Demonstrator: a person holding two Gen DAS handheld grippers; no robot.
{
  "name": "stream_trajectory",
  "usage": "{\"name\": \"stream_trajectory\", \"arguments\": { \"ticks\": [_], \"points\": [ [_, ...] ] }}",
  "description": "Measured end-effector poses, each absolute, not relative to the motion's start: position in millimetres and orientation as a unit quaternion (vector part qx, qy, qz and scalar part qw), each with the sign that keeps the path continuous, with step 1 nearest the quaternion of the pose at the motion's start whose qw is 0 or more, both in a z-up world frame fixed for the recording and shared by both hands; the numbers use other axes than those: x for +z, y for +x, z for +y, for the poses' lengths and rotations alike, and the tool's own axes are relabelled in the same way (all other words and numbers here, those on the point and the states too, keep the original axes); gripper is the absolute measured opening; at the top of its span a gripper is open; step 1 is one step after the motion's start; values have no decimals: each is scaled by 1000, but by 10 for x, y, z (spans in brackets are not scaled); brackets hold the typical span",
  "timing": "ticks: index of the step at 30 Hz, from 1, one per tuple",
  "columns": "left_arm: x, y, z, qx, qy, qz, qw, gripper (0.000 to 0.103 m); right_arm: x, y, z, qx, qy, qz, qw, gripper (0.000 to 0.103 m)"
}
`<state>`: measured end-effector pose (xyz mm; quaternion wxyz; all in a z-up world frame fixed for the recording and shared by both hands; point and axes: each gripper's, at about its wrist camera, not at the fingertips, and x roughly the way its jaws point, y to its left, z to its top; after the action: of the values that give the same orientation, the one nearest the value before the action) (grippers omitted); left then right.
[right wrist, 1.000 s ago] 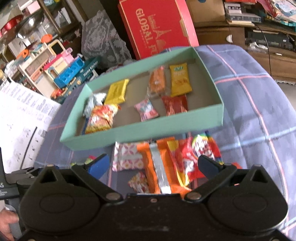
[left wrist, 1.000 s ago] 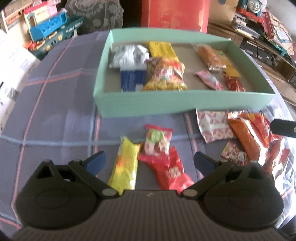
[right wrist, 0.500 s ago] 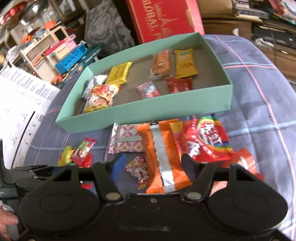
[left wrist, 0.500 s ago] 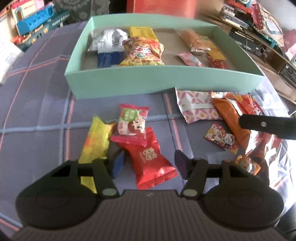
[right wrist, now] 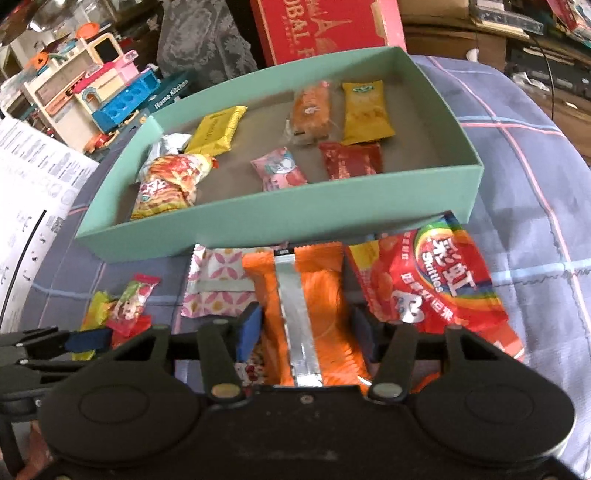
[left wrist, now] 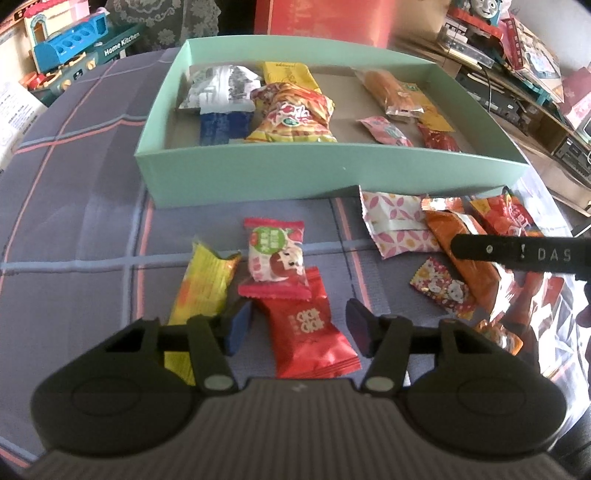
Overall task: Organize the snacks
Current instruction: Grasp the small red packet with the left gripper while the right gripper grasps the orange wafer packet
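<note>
My left gripper (left wrist: 297, 326) points down at a red snack packet (left wrist: 308, 332) on the plaid cloth. Its jaws are closing, with the packet between them and a small gap on each side. A pink-and-white packet (left wrist: 275, 254) overlaps the red one's far end, and a yellow packet (left wrist: 205, 288) lies just left. My right gripper (right wrist: 306, 332) is closing on an orange packet with a silver seam (right wrist: 299, 302); both pads touch its sides. A Skittles bag (right wrist: 436, 277) lies to its right. The green box (left wrist: 332, 177) beyond holds several snacks.
A pink patterned packet (right wrist: 218, 288) and a small red printed packet (left wrist: 443, 288) lie near the box's front wall (right wrist: 280, 225). The right gripper's finger (left wrist: 517, 253) crosses the left wrist view. A red carton (right wrist: 325, 26), toy sets (right wrist: 107, 92) and papers (right wrist: 29, 177) ring the table.
Both grippers have narrowed from wide open and sunk closer to the packets. The left one now straddles the red packet; the right one has come down onto the orange packet.
</note>
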<state>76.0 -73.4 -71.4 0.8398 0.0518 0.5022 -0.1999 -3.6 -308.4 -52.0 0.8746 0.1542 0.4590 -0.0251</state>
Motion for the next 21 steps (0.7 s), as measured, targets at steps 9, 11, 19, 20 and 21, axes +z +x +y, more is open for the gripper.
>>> {"name": "stream_trajectory", "arguments": {
  "ticks": [9, 11, 19, 20, 21],
  "points": [
    [-717, 629, -684, -239, 51, 497, 833, 36, -517, -128, -2811, 1, 133, 467, 874, 47],
    [-724, 603, -685, -241, 54, 496, 832, 37, -516, -139, -2820, -1, 133, 469, 873, 47],
    [-710, 582, -705, -233, 66, 502, 830, 48, -536, -157, -2837, -7, 131, 471, 873, 54],
    [-709, 571, -707, -232, 71, 503, 830, 49, -544, -165, -2835, -7, 130, 469, 873, 54],
    [-709, 559, -719, -230, 76, 502, 830, 49, -549, -171, -2835, -7, 130, 468, 874, 54]
  ]
}}
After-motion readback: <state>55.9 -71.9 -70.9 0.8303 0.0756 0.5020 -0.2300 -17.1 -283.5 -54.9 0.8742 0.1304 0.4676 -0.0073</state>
